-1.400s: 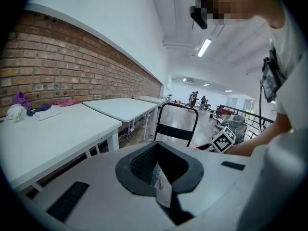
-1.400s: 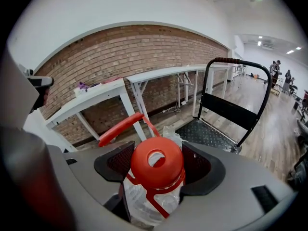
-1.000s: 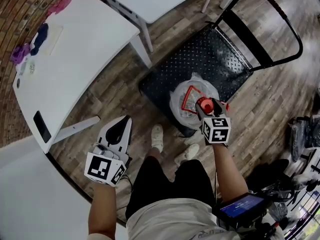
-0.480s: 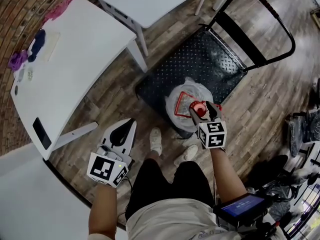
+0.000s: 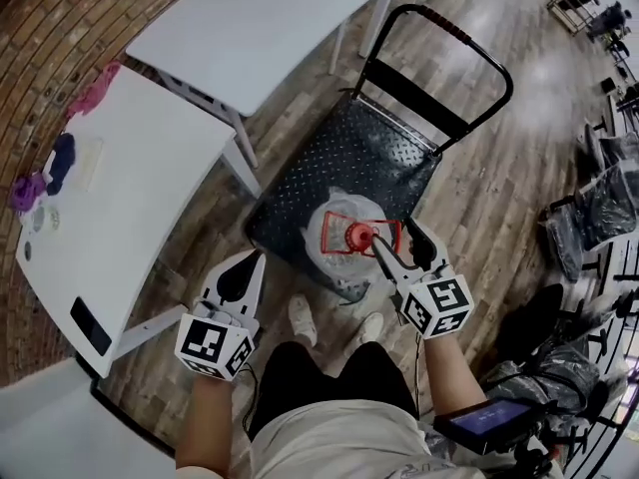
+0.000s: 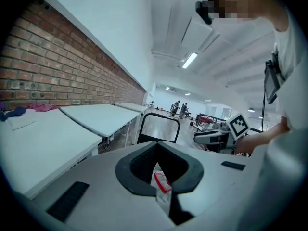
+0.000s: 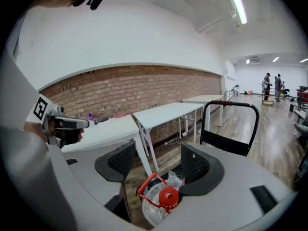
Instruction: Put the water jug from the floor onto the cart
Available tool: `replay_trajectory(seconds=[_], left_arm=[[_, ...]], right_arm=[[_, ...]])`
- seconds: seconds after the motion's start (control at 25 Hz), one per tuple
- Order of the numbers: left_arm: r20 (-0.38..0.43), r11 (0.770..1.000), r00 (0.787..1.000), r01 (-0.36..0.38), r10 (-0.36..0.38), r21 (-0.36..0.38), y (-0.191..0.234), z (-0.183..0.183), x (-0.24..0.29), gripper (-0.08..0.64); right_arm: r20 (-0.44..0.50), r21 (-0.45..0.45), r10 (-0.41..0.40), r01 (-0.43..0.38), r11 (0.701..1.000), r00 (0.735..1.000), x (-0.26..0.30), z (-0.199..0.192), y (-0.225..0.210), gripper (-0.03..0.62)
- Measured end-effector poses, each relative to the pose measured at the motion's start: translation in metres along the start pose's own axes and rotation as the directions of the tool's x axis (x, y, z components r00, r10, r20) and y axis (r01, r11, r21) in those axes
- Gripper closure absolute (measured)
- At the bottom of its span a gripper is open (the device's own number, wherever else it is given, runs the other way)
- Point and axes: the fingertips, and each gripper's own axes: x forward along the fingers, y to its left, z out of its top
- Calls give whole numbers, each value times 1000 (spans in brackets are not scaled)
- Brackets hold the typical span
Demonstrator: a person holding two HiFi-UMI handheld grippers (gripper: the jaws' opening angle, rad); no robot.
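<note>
Water jug (image 5: pixel 344 239): stands upright on the cart (image 5: pixel 344 158), at the 6 o'clock edge of its black deck, with the red cap up and the red carry handle free; it looks set down, so I judge it is off the floor and placed
Right gripper (image 5: pixel 401 249): jaws wide apart, nothing pressed between them; it hangs above the jug at the jug's 3 o'clock, and the right gripper view shows the cap well below the pads, so this reads as a release, not a grip
Left gripper (image 5: pixel 250 263): jaws together on nothing, off at the jug's 8 o'clock over the floor; probably idle because one gripper is enough for the handle
Cart handle (image 5: pixel 439 33): at the deck's 1 o'clock, on the far side, leaving the near edge open for loading
Risk: the jug sits close to the deck's rim, so a shove of the cart could tip it off
</note>
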Motion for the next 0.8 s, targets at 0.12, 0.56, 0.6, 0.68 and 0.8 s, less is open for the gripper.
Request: replay_trajectory(seconds=[0.12,0.56,0.6,0.68,0.8], left_arm=[[9,997,999,51,-51,50,-15,20,-3,560],[94,988,987,124,-133,96,-91,61,-30,560],[99,987,986,127,-137,102,-101,63,-33,559],[106,984,984,130,-143,121,-120,64,-41,560],[106,982,984,128,-143,143,-151,56,-56,560]], right_arm=[[71,29,-54,52,998,996,-42,26,2,379],[226,37,-205,202,979,952,-174,52,-10,549],[238,40,-207,204,978,949,-185,52,-11,551],[262,42,-206,202,978,943,-208,52,-9,563],[287,37,-199,196,980,937,-247,49,-6,577]])
